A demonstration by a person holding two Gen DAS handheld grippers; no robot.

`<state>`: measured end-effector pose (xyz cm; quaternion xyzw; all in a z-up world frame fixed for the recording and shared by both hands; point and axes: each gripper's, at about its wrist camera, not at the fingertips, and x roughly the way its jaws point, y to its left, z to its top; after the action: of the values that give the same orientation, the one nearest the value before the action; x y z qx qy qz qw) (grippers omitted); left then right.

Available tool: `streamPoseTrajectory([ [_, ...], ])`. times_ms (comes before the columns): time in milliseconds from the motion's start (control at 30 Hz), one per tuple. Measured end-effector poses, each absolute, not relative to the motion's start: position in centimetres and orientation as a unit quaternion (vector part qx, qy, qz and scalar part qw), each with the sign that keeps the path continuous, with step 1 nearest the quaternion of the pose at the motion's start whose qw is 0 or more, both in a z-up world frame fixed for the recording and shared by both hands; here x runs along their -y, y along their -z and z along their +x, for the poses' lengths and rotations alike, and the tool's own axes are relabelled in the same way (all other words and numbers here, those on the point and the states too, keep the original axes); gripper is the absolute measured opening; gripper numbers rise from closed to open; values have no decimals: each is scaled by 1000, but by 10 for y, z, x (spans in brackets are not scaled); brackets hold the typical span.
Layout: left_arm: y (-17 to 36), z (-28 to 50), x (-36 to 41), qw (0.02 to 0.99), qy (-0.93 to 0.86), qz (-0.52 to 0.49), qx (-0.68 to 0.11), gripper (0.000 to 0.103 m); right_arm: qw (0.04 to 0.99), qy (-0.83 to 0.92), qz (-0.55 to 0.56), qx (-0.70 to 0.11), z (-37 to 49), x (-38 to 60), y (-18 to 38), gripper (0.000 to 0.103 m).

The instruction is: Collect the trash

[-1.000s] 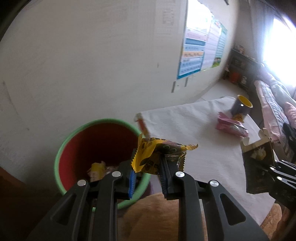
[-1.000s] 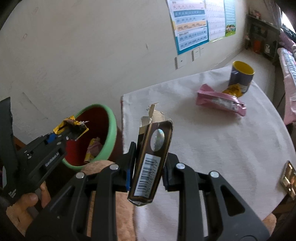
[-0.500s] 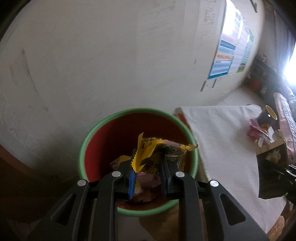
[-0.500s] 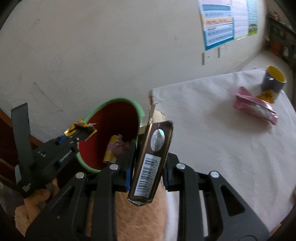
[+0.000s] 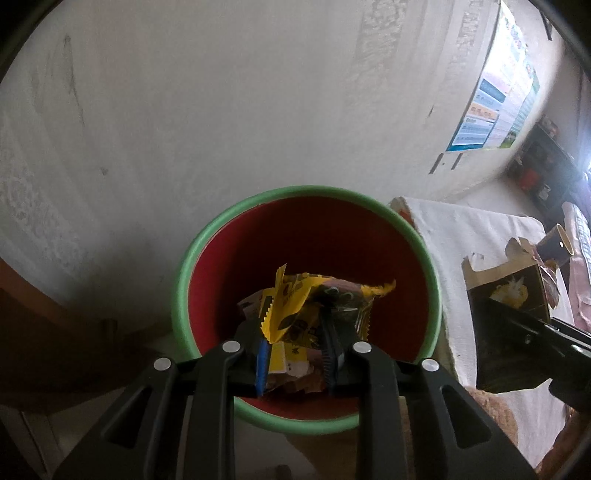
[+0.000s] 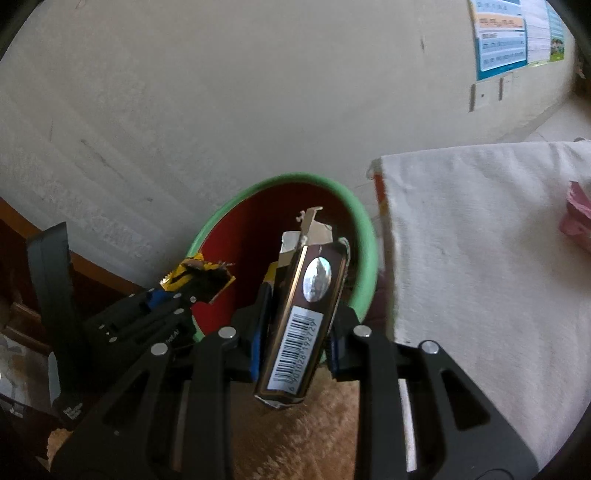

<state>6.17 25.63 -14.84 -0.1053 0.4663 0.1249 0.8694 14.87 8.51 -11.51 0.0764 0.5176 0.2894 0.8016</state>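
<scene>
One bin [image 5: 177, 295] with a green rim. Two tongs: left tongs [image 5: 293, 356], right tongs [image 6: 293, 341]. One yellow wrapper [image 5: 295, 306], one brown carton [image 6: 306, 314], one pink packet [image 6: 576, 218], one cup [image 5: 556, 247], one wall poster [image 6: 517, 33], one tabletop [image 6: 480, 240].

Both tools are matte black plastic. On the left gripper [image 5: 295, 354], two flat arms with triangular cut-outs run forward, each carrying two round silver screw heads. Its left finger [image 5: 261, 363] has a ribbed blue pad; the right finger's pad is ribbed and looks dark. The right gripper [image 6: 293, 338] has the same build, with the same cut-outs and silver screws, and blue pads on both fingers. Seen from the right wrist camera, the left tool's body bears small white lettering, too blurred to read, and a flat black upright plate behind.
</scene>
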Motion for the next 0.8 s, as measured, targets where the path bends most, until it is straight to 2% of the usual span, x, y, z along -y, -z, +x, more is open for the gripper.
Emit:
streamPoseTrajectory([
  [33,149,62,-257,868,-129,-106,-467,25,799,-296,76,-518,149,-88,116,27],
  [133,151,63,-259,866,-138,-112,-468,49,792,-309,77,-521,150,-93,121,50],
  [167,152,63,-259,865,-139,-112,-468,55,793,-310,80,-519,150,-92,121,57],
  [233,153,64,-257,865,-139,-108,-470,59,792,-314,91,-516,150,-89,122,57],
  [367,153,64,-252,865,-131,-104,-473,62,805,-295,90,-506,152,-67,119,58],
  [433,152,64,-250,867,-125,-103,-472,63,824,-262,74,-497,159,-41,117,62],
  [633,157,65,-238,865,-113,-106,-478,65,877,-71,-25,-475,198,74,118,66],
  [800,157,67,-223,865,-98,-100,-482,65,859,28,-101,-501,234,136,140,70],
])
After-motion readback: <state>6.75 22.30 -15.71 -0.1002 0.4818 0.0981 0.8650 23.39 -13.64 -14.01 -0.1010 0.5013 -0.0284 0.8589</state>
